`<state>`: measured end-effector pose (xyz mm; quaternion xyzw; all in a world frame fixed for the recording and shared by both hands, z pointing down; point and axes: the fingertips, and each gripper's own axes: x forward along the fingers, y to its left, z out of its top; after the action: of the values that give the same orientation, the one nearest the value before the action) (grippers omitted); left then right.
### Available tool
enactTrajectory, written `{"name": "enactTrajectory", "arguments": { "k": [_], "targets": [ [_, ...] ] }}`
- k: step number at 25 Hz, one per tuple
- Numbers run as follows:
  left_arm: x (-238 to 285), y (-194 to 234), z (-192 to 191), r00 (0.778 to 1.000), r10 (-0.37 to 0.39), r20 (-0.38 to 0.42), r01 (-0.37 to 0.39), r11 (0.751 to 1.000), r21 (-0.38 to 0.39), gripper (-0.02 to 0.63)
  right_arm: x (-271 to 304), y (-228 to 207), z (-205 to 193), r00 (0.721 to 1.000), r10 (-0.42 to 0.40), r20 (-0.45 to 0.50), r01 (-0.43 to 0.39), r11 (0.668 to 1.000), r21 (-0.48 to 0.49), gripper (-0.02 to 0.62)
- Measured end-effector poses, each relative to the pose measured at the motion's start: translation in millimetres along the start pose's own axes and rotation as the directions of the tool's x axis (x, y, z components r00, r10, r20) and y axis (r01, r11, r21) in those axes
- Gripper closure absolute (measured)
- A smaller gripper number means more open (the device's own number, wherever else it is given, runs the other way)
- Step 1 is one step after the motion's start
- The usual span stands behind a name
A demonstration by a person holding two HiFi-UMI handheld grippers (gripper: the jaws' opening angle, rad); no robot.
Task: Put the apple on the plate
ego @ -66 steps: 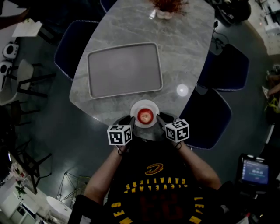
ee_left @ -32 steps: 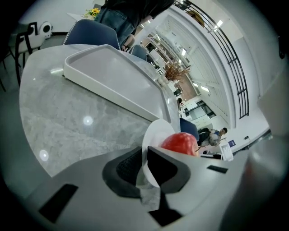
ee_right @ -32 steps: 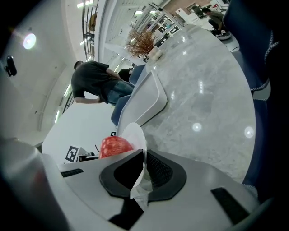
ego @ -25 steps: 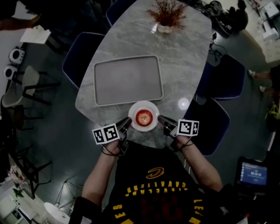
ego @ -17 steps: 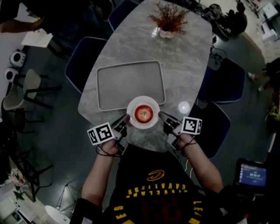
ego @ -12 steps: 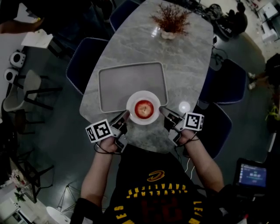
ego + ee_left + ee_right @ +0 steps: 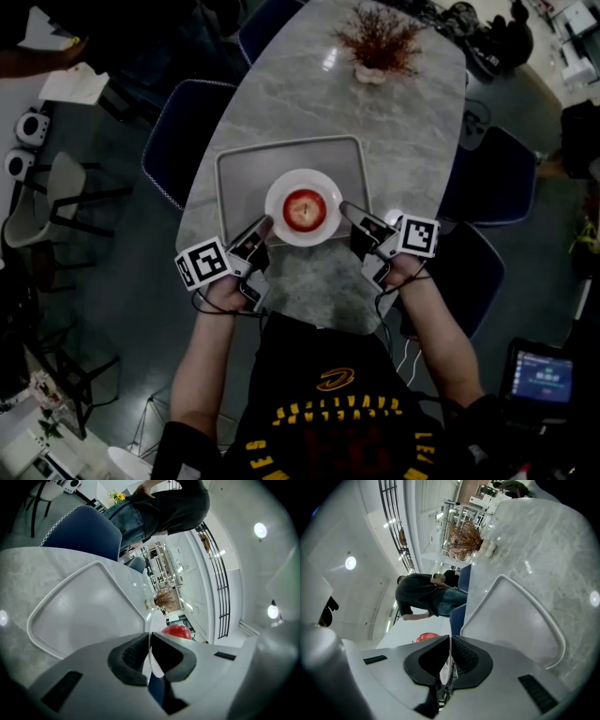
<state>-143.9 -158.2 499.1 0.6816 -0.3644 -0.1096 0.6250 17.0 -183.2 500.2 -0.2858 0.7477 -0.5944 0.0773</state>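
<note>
A red apple [image 7: 304,207] lies in the middle of a white plate [image 7: 281,187]. The plate overlaps the near part of a grey tray [image 7: 244,169] on the marble table [image 7: 412,112]. My left gripper [image 7: 262,225] is shut on the plate's left rim, and my right gripper [image 7: 344,208] is shut on its right rim. In the left gripper view the jaws [image 7: 149,641] pinch the thin rim, with the apple [image 7: 177,631] beyond and the tray [image 7: 84,616] below. From the right gripper [image 7: 450,660] the apple [image 7: 426,636] and tray [image 7: 511,620] also show. Whether the plate rests on the tray I cannot tell.
A dried red plant in a white pot [image 7: 378,45] stands at the table's far end. Blue chairs [image 7: 178,122] [image 7: 497,169] flank the table. A bright light spot [image 7: 394,217] lies by the right gripper. A person in dark clothes [image 7: 159,508] stands beyond the table.
Both grippers have carried the plate with the apple away from the table's near edge and over the tray's near part. Their hold on the rim is unchanged.
</note>
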Motion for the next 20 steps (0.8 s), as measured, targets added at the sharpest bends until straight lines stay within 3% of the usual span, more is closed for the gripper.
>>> {"name": "enactTrajectory", "arguments": {
  "k": [10,15,20],
  "targets": [
    [17.0,25.2,32.5,1.0,0.008,-0.005,-0.008,0.998,-0.06,0.584,33.7,-27.9,14.2,0.999,-0.033,0.003,0.033,0.997,0.068,0.572],
    [32.1,47.3,41.7,1.0,0.015,-0.023,-0.017,0.998,-0.054,0.584,49.9,-47.6,17.8,0.999,-0.05,-0.001,0.05,0.994,0.097,0.572],
    [40.1,72.5,43.8,0.997,0.059,-0.051,-0.063,0.996,-0.07,0.584,58.4,-75.7,11.2,0.992,-0.124,-0.03,0.126,0.987,0.103,0.572]
  ]
}}
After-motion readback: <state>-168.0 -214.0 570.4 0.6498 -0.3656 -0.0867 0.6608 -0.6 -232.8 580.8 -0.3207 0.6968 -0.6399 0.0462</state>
